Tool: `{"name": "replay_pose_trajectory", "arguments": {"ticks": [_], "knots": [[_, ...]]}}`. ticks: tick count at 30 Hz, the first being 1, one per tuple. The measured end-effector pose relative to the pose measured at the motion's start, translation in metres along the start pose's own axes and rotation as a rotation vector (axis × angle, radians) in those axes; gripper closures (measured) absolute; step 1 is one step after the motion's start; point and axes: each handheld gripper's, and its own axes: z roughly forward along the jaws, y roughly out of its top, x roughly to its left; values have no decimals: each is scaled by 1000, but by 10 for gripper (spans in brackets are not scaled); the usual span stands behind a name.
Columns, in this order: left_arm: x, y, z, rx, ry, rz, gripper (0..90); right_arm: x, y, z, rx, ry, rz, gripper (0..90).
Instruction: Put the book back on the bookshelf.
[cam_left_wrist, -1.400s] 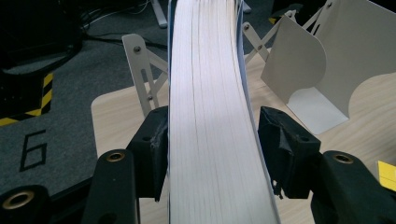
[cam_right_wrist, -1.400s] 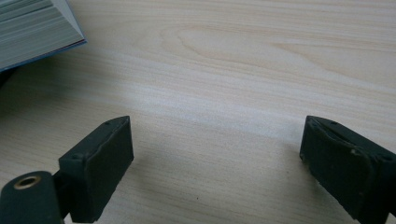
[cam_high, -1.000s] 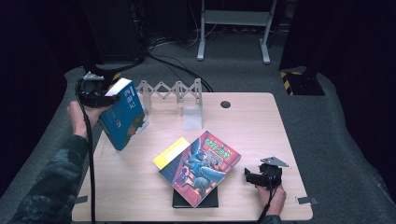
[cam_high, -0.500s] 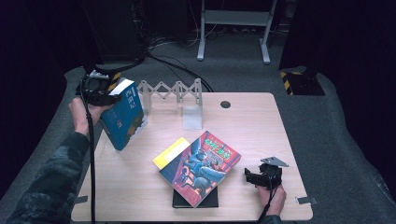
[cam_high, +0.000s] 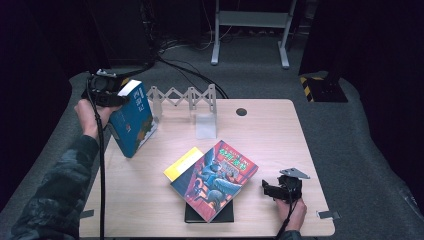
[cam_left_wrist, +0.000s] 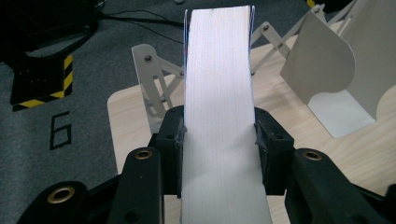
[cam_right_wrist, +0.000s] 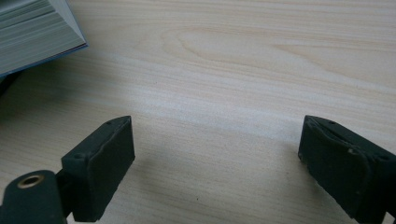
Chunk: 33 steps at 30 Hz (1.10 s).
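left gripper (cam_left_wrist: 219, 135): fingers just closed, now clamped on the blue book (cam_high: 132, 117) | book tipped up at the table's (cam_high: 270, 135) left edge by the accordion rack (cam_high: 182, 97), looks ready to shelve | right gripper (cam_high: 280, 189): fingers wide apart, holding nothing

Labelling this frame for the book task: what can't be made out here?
- Blue book: cover title too small in the high view; in the left gripper view its page edge hides the cover.
- Black book: covered by the illustrated book, only an edge shows.
- Yellow book: mostly under the illustrated one.
- Left gripper: cut off by the bottom edge.
- Folding rack: left end behind the blue book.
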Motion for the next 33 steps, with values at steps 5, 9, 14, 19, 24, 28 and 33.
{"name": "replay_pose_trajectory", "arguments": {"ticks": [5, 9, 14, 19, 24, 28, 33], "knots": [[5, 10, 0, 1, 10, -40, 607, 0, 0, 0, -1, 2, -1, 101], [7, 17, 5, -9, 27, -84, 607, 0, 0, 0, -2, 7, 6, 102], [8, 27, 15, -20, 55, -124, 607, 0, 0, 0, -2, 7, 7, 102], [10, 30, 23, -31, 87, -176, 607, -1, 0, 0, -2, 6, 7, 102], [13, 32, 34, -32, 128, -211, 607, -1, 0, 0, -2, 7, 7, 102], [13, 34, 38, -42, 148, -223, 606, -1, 0, 0, -2, 8, 7, 103], [15, 33, 44, -43, 146, -275, 606, -1, 0, 0, -2, 7, 7, 104]]}}
